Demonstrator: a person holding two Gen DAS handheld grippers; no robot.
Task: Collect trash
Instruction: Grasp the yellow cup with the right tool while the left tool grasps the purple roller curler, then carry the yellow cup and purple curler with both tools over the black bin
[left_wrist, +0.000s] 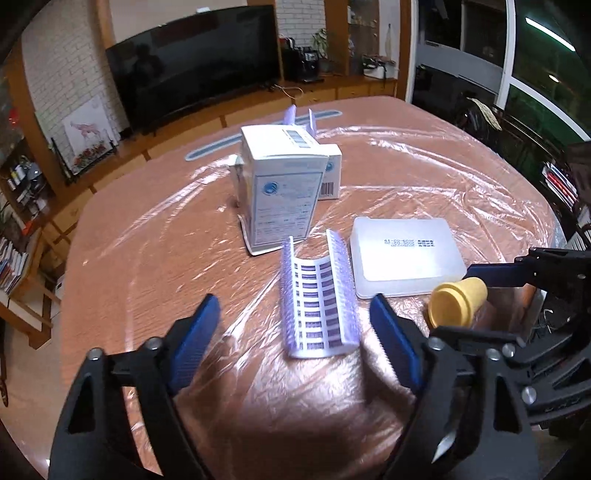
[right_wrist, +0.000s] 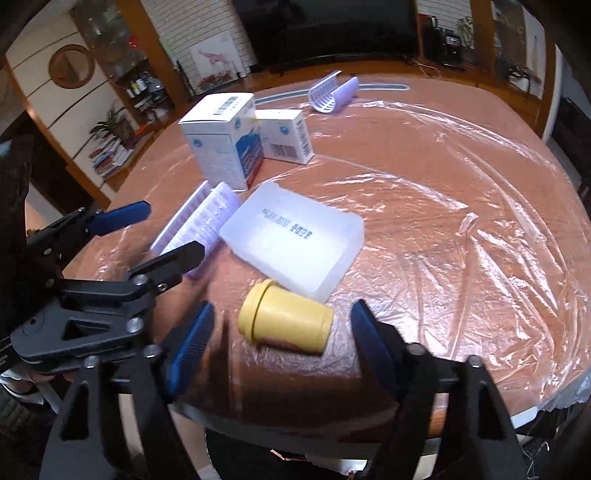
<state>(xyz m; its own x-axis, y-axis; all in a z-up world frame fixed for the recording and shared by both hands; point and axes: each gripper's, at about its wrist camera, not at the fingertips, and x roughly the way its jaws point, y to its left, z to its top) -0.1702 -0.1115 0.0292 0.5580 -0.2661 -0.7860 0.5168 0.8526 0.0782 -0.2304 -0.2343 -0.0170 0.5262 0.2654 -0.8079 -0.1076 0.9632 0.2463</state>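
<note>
A curved white and purple plastic strip (left_wrist: 317, 299) lies on the plastic-covered table, between the open fingers of my left gripper (left_wrist: 295, 314). It also shows in the right wrist view (right_wrist: 201, 225). A yellow cup (right_wrist: 286, 321) lies on its side between the open fingers of my right gripper (right_wrist: 282, 325); it also shows in the left wrist view (left_wrist: 456, 302). A translucent white box (right_wrist: 291, 240) lies just beyond the cup. Both grippers are empty.
Two white cartons (left_wrist: 280, 188) (right_wrist: 284, 136) stand toward the middle of the table (right_wrist: 443, 221). A second purple strip (right_wrist: 332, 90) lies at the far edge. The near table edge (right_wrist: 369, 424) is just below my right gripper. A TV and shelves stand behind.
</note>
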